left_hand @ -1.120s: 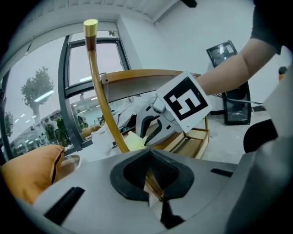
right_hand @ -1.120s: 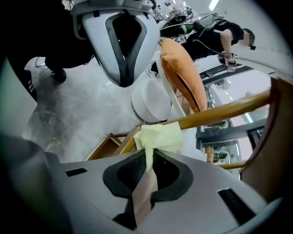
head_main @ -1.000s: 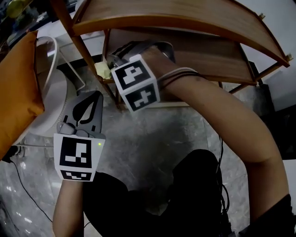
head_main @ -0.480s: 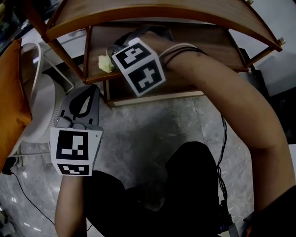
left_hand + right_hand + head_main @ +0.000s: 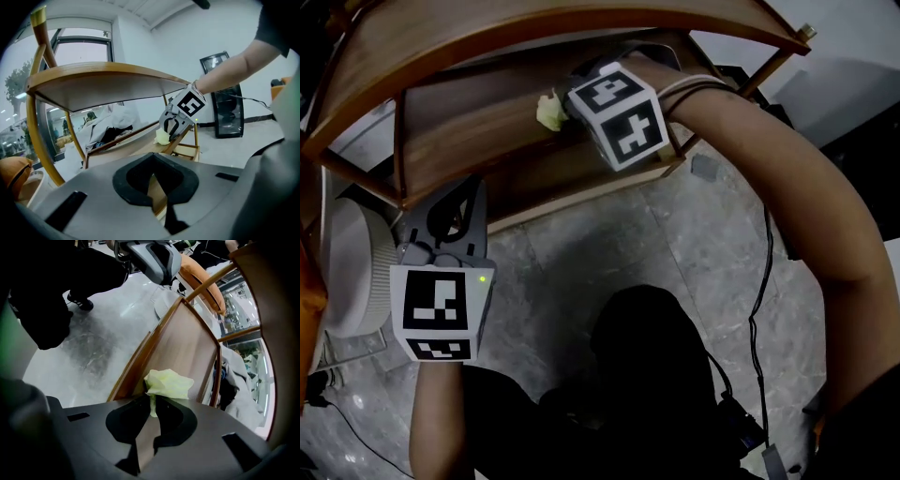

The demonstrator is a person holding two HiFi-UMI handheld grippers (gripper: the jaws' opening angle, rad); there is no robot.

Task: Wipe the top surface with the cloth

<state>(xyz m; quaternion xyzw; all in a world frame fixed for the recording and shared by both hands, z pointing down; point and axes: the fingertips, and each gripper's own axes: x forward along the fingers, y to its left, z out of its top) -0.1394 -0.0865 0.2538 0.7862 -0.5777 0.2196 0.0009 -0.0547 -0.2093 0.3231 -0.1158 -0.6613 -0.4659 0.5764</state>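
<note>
A wooden shelf unit has a curved top board [image 5: 581, 23] with a lower shelf [image 5: 469, 131] under it. My right gripper [image 5: 572, 98] reaches in under the top board and is shut on a crumpled pale yellow-green cloth [image 5: 549, 111], held just over the lower shelf. In the right gripper view the cloth [image 5: 168, 384] bunches out past the right gripper [image 5: 152, 399], above the lower shelf [image 5: 183, 348]. My left gripper [image 5: 450, 220] hangs shut and empty in front of the shelf's front edge. From the left gripper [image 5: 153, 159], I see the cloth [image 5: 162, 137] and the top board [image 5: 103, 84].
A round white appliance [image 5: 352, 272] stands left of the shelf on the grey marble floor [image 5: 675, 244]. A cable [image 5: 764, 272] trails at the right. A heap of white fabric [image 5: 110, 124] lies behind the shelf, beside an orange cushion [image 5: 14, 171]. A black cabinet [image 5: 225, 98] stands against the wall.
The right gripper has carried the cloth from the lower shelf's left front corner inward toward its middle. The head view has swung, and the left gripper sits closer to the shelf's front edge.
</note>
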